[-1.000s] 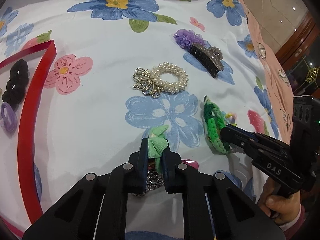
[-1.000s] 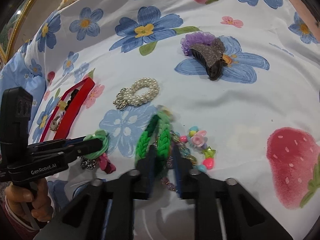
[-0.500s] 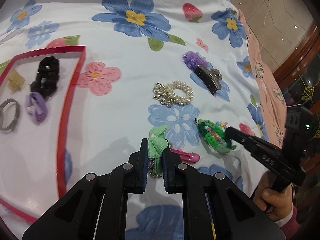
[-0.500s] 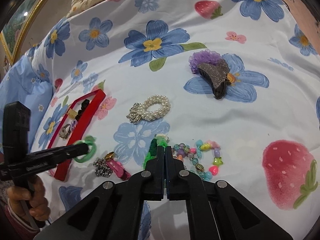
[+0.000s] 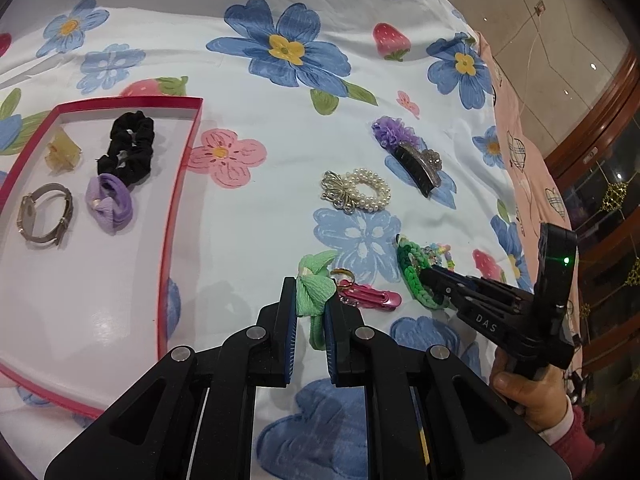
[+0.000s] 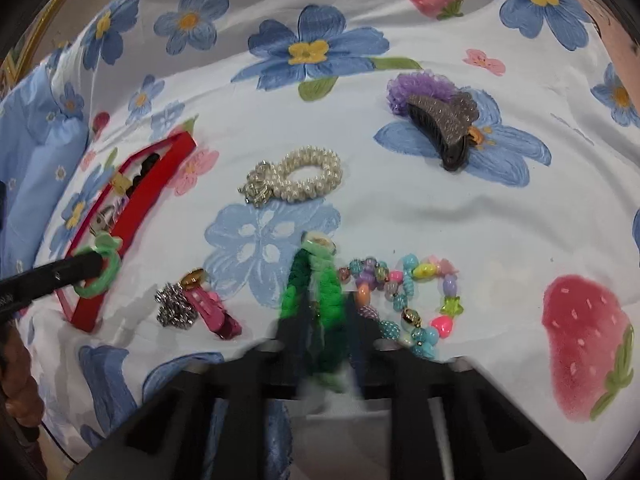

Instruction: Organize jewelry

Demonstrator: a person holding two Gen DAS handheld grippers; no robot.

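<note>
My left gripper is shut on a light green hair tie and holds it above the bedsheet, right of the red tray. It also shows in the right wrist view, near the tray's edge. My right gripper is shut on a green braided band, blurred by motion; it also shows in the left wrist view. A pearl bracelet, a bead bracelet, a pink clip, a silver chain and a dark claw clip lie on the sheet.
The tray holds a black scrunchie, a purple hair tie, a watch and a yellow clip. A purple flower clip lies by the claw clip. The bed's right edge drops to the floor.
My left gripper has lifted and drawn back with the green hair tie, bringing the tray into view. My right gripper has closed on the green braided band and raised it off the sheet.
</note>
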